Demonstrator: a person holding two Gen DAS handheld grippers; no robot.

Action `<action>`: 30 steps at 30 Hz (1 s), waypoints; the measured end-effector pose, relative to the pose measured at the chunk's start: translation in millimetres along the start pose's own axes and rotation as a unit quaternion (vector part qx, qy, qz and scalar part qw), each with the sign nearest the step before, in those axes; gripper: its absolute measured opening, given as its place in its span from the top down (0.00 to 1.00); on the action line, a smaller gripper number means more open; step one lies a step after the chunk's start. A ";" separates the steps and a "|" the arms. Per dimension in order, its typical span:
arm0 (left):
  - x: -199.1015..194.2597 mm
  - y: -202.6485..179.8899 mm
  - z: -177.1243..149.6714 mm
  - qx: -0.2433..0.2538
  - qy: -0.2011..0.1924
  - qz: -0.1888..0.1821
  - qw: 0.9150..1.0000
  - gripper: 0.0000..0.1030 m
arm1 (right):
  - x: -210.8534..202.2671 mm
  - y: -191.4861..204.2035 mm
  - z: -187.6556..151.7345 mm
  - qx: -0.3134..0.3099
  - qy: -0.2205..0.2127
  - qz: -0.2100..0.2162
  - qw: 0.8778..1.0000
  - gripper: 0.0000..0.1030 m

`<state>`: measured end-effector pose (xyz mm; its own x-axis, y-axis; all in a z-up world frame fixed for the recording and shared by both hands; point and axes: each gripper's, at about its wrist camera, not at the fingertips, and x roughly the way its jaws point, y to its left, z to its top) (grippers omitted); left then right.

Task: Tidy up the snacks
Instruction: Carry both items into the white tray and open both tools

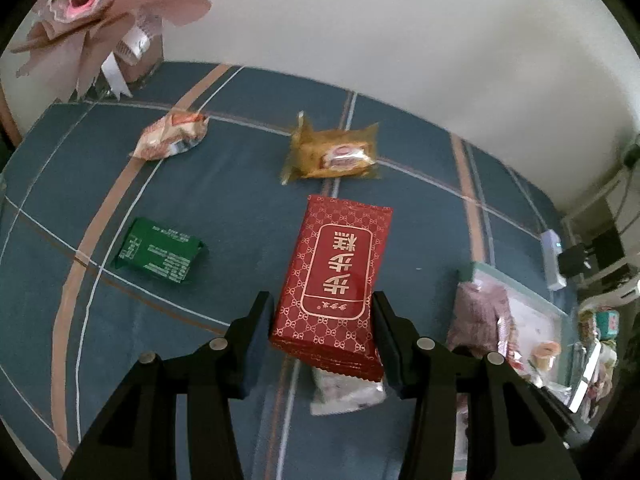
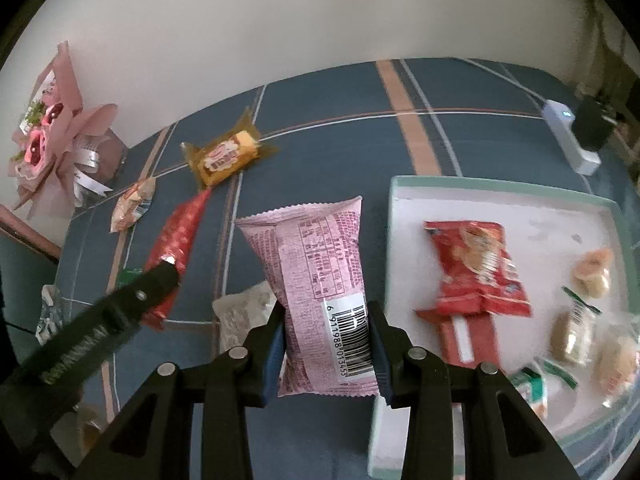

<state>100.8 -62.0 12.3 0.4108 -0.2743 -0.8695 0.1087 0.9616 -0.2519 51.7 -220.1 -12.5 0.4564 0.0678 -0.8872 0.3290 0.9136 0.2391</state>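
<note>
Both tongs clamp snacks, left (image 1: 322, 320) on a red patterned packet (image 1: 336, 276), right (image 2: 326, 330) on a pink foil packet (image 2: 316, 280), seemingly bound for the pale shallow tray (image 2: 500, 200) beside them.

Red packet (image 1: 334, 280) reads 步步糕; pink packet (image 2: 320, 280) barcode 6911988013453.

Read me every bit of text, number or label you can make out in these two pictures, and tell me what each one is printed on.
"步步糕": red packet in the left gripper, upside down.
"6 911988 013453": barcode on the pink packet in the right gripper; digits roughly legible.
Pink packet's table print, green packet, yellow packet label: too small or blurred.
</note>
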 end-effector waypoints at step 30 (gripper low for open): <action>-8.7 -175.7 -76.3 0.183 0.034 -0.093 0.978 0.51 | -66.3 -196.6 -23.1 0.225 -0.038 -0.094 0.969 0.61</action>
<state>9.0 -229.2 31.8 0.2924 -0.4333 -0.8525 0.4986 0.8298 -0.2507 -62.3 -394.9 -9.8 0.4079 -0.1285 -0.9040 0.7314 0.6386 0.2392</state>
